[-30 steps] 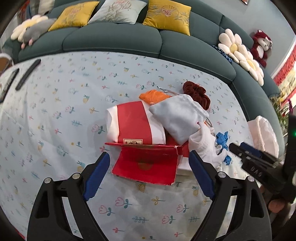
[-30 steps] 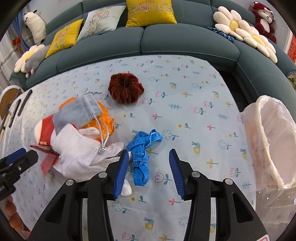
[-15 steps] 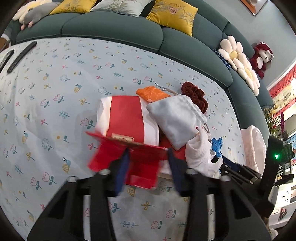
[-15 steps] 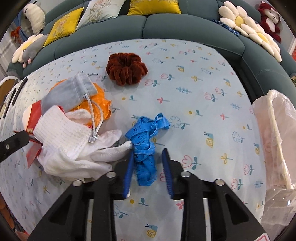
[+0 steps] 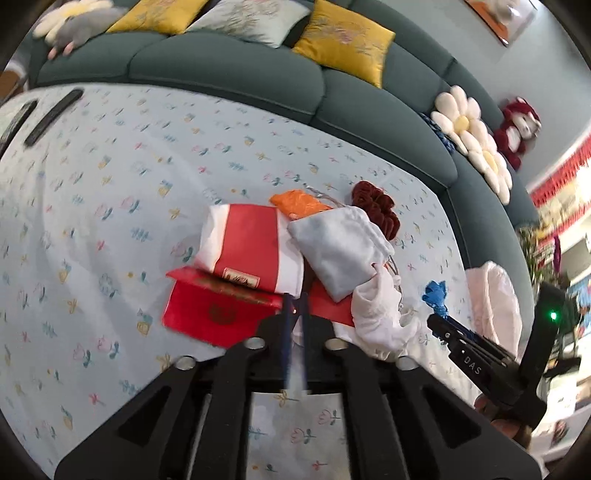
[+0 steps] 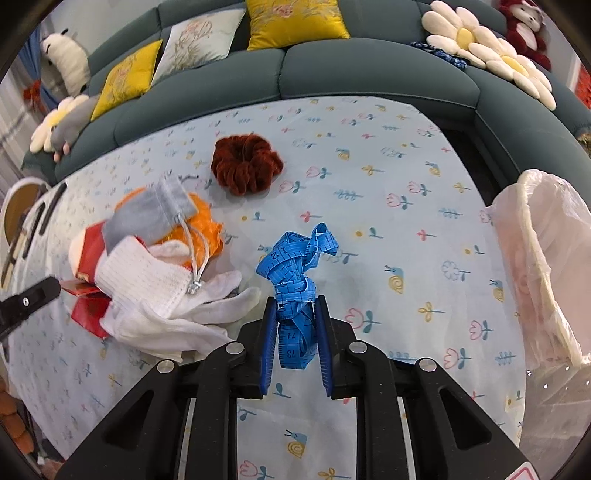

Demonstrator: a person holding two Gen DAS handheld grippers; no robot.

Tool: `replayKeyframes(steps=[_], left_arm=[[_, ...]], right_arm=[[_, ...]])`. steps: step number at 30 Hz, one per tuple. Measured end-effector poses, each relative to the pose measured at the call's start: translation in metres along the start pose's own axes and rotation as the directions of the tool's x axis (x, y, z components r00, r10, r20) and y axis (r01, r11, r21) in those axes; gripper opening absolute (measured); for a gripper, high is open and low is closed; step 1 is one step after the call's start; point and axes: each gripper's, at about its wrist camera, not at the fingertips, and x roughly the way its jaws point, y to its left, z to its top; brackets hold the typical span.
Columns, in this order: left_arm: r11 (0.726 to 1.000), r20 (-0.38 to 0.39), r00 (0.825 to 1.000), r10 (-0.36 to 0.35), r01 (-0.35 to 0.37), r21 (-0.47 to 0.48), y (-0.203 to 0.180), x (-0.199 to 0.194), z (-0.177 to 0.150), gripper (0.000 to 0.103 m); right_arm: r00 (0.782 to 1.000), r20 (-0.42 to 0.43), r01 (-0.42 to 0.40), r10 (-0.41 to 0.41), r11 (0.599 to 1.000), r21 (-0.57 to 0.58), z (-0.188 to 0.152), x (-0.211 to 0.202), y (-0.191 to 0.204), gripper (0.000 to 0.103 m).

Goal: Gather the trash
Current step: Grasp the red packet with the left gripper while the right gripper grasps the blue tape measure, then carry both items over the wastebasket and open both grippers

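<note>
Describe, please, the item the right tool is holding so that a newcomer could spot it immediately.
On the flower-print tablecloth before the green sofa, look just right of the white glove. There the right tool pinches a tangled blue measuring tape, the only bright blue, number-printed thing among the cloth items.

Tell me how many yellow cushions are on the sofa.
2. In the right wrist view, one yellow cushion leans on the sofa backrest near the middle; the other yellow cushion sits further left. More may lie out of view.

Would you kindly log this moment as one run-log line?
left gripper: shut on red envelope | right gripper: shut on blue tape measure | bin bag: right of table, nothing dropped yet
</note>
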Motion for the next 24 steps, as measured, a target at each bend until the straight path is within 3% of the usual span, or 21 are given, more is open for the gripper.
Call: replayKeyframes(steps=[1,4,11,12,14,16,19,21,24], left_arm=[[1.000,-0.002,1.000,0.003,-0.003,-0.011,0.001,0.000,0.000,0.043],[0.997,-0.005,1.000,0.026,-0.026,-0.068,0.005,0.003,0.003,0.063],[0.974,-0.081,0.997,0.016,-0.034,-0.223,0.025,0.030,0.007,0.066],[0.970,-0.090,0.996,0.013,-0.035,-0.242,0.028,0.034,0.006,0.064],[0.964,-0.102,0.995,-0.004,-0.023,-0.266,0.033,0.040,0.005,0.050],[0.964,-0.113,0.993,-0.018,-0.012,-0.266,0.036,0.043,0.003,0.026],[0.962,-0.106,0.994,-0.032,0.002,-0.273,0.039,0.040,0.001,0.010],[0.964,-0.085,0.996,-0.024,0.000,-0.266,0.041,0.032,0.001,0.003],[0.971,-0.055,0.998,-0.021,0.007,-0.238,0.038,0.018,0.001,0.002]], right_arm=[[1.000,0.004,-0.003,0.003,1.000,0.007,0.001,-0.001,-0.002,0.019],[1.000,0.011,-0.008,0.008,1.000,0.020,0.002,-0.003,-0.005,0.019],[1.000,0.010,-0.018,0.018,1.000,0.018,0.001,-0.001,-0.006,0.019],[1.000,0.009,-0.018,0.018,1.000,0.015,0.001,-0.001,-0.005,0.019],[1.000,0.007,-0.018,0.018,1.000,0.009,-0.001,0.001,-0.005,0.019],[1.000,0.003,-0.020,0.020,1.000,0.005,-0.002,0.002,-0.004,0.019],[1.000,0.001,-0.025,0.025,1.000,-0.001,-0.003,0.002,-0.003,0.019],[1.000,0.004,-0.030,0.030,1.000,0.000,-0.003,0.000,-0.003,0.019],[0.999,0.016,-0.036,0.036,0.999,0.006,-0.002,-0.005,-0.004,0.019]])
